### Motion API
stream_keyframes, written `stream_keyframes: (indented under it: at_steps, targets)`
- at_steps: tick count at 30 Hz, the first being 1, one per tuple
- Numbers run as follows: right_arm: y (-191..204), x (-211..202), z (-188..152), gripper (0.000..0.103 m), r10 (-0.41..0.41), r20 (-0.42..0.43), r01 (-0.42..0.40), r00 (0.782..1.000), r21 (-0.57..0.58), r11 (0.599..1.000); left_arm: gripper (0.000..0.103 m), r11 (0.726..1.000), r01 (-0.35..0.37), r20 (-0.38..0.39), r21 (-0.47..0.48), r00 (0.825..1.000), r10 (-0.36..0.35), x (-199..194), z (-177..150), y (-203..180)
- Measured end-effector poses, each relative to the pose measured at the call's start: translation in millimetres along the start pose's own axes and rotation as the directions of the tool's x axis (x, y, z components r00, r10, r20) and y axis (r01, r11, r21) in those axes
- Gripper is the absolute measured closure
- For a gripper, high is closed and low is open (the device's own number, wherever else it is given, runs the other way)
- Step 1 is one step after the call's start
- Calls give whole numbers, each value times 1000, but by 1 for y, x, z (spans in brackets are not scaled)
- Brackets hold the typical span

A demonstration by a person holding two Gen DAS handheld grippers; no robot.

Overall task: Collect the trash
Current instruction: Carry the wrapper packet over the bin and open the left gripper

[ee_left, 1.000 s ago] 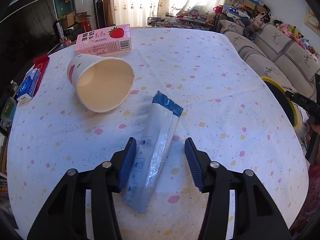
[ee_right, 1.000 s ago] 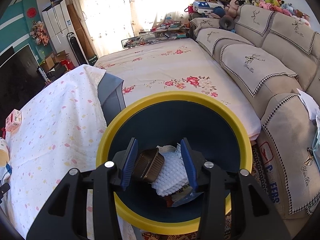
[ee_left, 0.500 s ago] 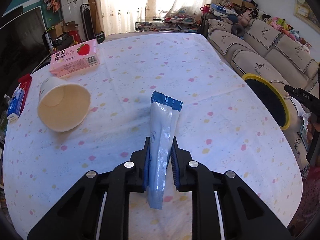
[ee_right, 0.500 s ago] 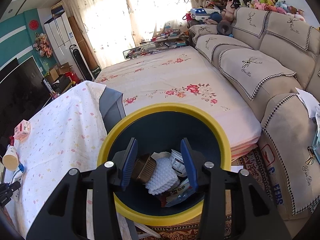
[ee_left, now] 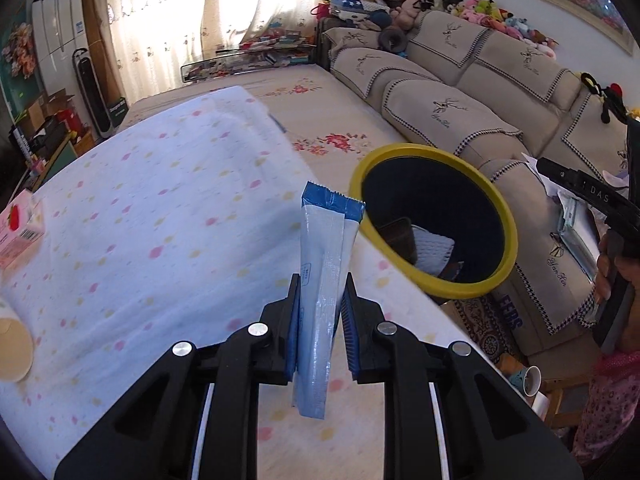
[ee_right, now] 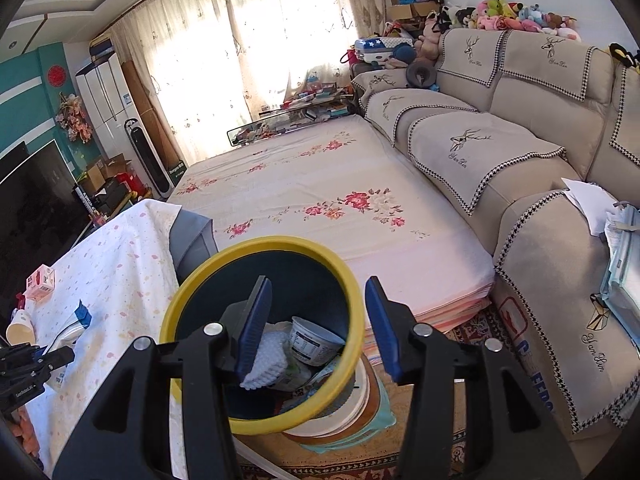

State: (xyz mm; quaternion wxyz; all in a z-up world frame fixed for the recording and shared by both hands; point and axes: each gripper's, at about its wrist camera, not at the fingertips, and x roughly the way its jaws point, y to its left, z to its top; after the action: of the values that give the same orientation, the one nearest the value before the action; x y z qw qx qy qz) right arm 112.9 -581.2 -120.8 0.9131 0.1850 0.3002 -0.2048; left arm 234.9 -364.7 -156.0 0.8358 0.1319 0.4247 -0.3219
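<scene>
A sunlit living room: a table under a white, pastel-spotted tablecloth (ee_left: pixel 160 216) fills the left of the left wrist view, a beige sofa (ee_left: pixel 460 120) runs along the right, and a flower-print mattress (ee_right: pixel 340 208) lies between them.

Your left gripper (ee_left: pixel 320 316) is clamped on a blue and white plastic wrapper (ee_left: pixel 324 280), which stands up from the jaws at frame centre, lifted off the cloth. Its blue top edge overlaps, in the picture, the left rim of the yellow-rimmed trash bin (ee_left: pixel 504 220), which sits just beside the table's right edge.

Your right gripper (ee_right: pixel 316 324) hangs above that bin's mouth with its jaws apart and nothing between them.

The task looks partly done. The bin already holds a white yogurt cup (ee_right: pixel 312 340), a white bumpy foam piece (ee_right: pixel 268 360) and a dark container. Still on the table: a paper cup (ee_left: pixel 12 340) at the lower left edge and a pink strawberry milk carton (ee_left: pixel 16 228) at the far left.

For room, the way from wrapper to bin looks open, passing over the table edge. Watch the right gripper, which occupies the space over the bin, and the sofa arm close behind it.
</scene>
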Motion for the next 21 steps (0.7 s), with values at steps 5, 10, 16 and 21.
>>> stream_keyframes:
  at_steps: [5,10,16,21]
  targets:
    - [-24,-2,-2,56,-24,0,24,1000,29,999,84,996,50,-2,77,999,-50,30,35,-49]
    - [-41,-1,-4,56,-35,-6,36,999,48,998,84,990,84,-39,116,996,-80,67,62,-89]
    - [-52,3,-7,56,-38,-12,38,999,63,997,77,989,92,-79,118,993,-83,106,76,-112]
    - [-52,7,-10,56,-33,-24,34,999,67,997,35,992,86,-73,90,994,-79,113,79,-110]
